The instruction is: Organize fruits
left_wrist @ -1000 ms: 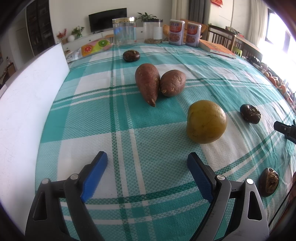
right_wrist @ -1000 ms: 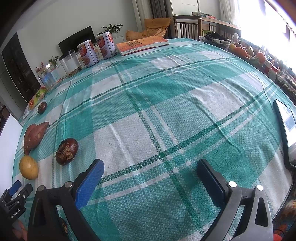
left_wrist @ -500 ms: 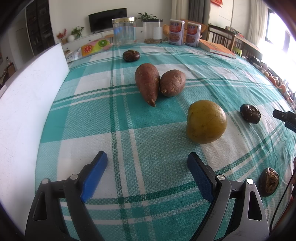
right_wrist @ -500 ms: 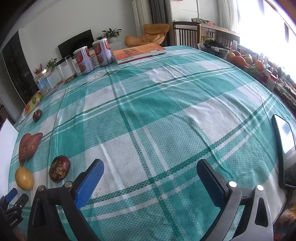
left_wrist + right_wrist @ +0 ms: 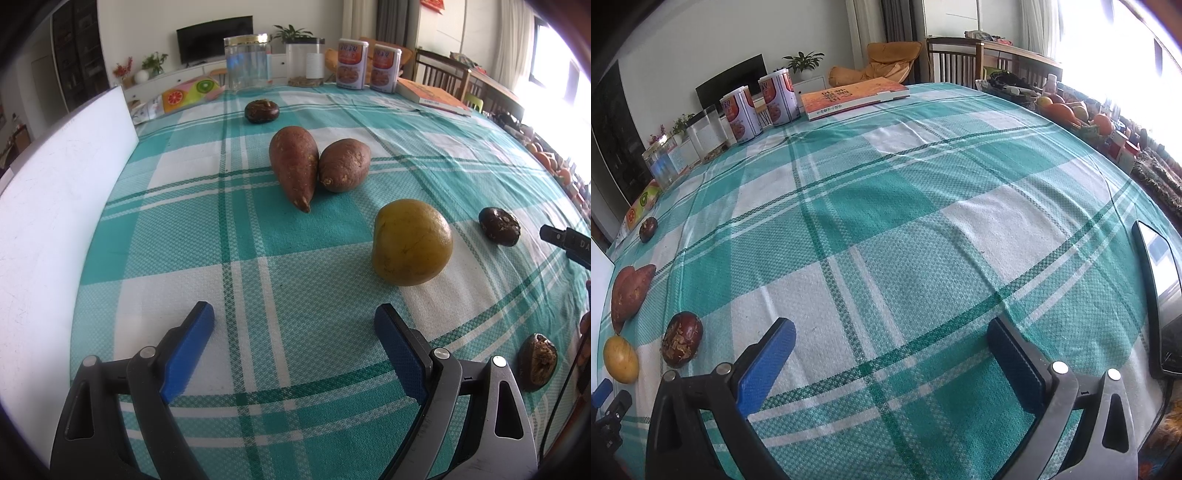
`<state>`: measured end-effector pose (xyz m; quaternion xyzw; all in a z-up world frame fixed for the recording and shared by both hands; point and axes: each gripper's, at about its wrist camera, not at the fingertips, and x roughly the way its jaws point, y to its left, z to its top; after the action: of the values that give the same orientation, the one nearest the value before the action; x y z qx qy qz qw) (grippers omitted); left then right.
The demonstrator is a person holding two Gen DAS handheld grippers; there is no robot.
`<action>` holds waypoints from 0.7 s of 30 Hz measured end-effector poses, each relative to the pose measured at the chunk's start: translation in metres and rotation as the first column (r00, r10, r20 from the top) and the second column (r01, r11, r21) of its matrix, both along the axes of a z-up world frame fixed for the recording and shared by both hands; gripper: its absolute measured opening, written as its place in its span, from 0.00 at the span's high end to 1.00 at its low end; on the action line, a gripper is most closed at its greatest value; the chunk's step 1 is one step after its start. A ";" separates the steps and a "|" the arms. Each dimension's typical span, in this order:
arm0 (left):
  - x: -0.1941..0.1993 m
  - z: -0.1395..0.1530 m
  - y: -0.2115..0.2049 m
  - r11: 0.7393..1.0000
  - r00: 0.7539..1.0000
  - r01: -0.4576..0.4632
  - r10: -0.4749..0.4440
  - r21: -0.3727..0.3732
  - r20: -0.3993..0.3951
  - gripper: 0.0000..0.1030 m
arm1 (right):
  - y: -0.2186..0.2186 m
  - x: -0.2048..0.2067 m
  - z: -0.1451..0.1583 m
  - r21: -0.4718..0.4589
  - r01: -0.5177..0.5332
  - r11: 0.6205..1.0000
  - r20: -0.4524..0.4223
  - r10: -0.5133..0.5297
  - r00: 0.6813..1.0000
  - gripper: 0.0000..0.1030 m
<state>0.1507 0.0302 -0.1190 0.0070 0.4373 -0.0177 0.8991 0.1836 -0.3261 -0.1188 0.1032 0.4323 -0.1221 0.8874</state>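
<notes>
In the left wrist view my left gripper (image 5: 295, 328) is open and empty above the checked cloth. Ahead of it lie a yellow round fruit (image 5: 412, 242), two sweet potatoes (image 5: 295, 166) touching each other, and three dark mangosteens: far (image 5: 261, 110), right (image 5: 499, 226) and near right (image 5: 537, 361). In the right wrist view my right gripper (image 5: 890, 350) is open and empty. To its left lie a mangosteen (image 5: 682, 339), the yellow fruit (image 5: 620, 357), the sweet potatoes (image 5: 629, 293) and a far mangosteen (image 5: 648, 229).
A white board (image 5: 55, 192) stands along the left edge. Jars (image 5: 246, 62), two tins (image 5: 352, 63) and a book (image 5: 432, 96) line the far end. A tablet (image 5: 1160, 291) lies at the right edge. A fruit bowl (image 5: 1067, 112) sits beyond the table.
The right gripper has shifted, so the fruits sit lower and further left in its view. The left gripper has stayed still; the right gripper's tip at its right edge moved up slightly.
</notes>
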 end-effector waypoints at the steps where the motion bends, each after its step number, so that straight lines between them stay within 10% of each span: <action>1: 0.000 0.000 0.000 1.000 1.000 0.005 -0.005 -0.005 -0.001 0.11 | 0.000 0.000 0.000 0.001 0.000 1.000 0.000 0.000 1.000 0.00; 11: 0.027 0.047 0.010 0.965 0.999 0.050 -0.050 -0.258 0.004 0.11 | 0.001 0.001 -0.001 -0.010 0.000 1.000 -0.007 0.000 1.000 0.00; 16: 0.087 0.068 0.040 0.878 0.994 -0.105 0.100 -0.467 -0.035 0.11 | 0.001 0.001 -0.001 -0.009 0.000 1.000 -0.006 0.000 1.000 0.00; 21: 0.137 0.045 0.032 0.931 0.988 -0.132 0.095 -0.339 -0.123 0.11 | 0.001 0.001 -0.001 -0.009 0.000 1.000 -0.006 0.000 1.000 0.00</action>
<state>0.2880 0.0622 -0.0742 -0.1775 0.4734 -0.0426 0.8617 0.1842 -0.3252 -0.1196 0.0987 0.4346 -0.1244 0.8865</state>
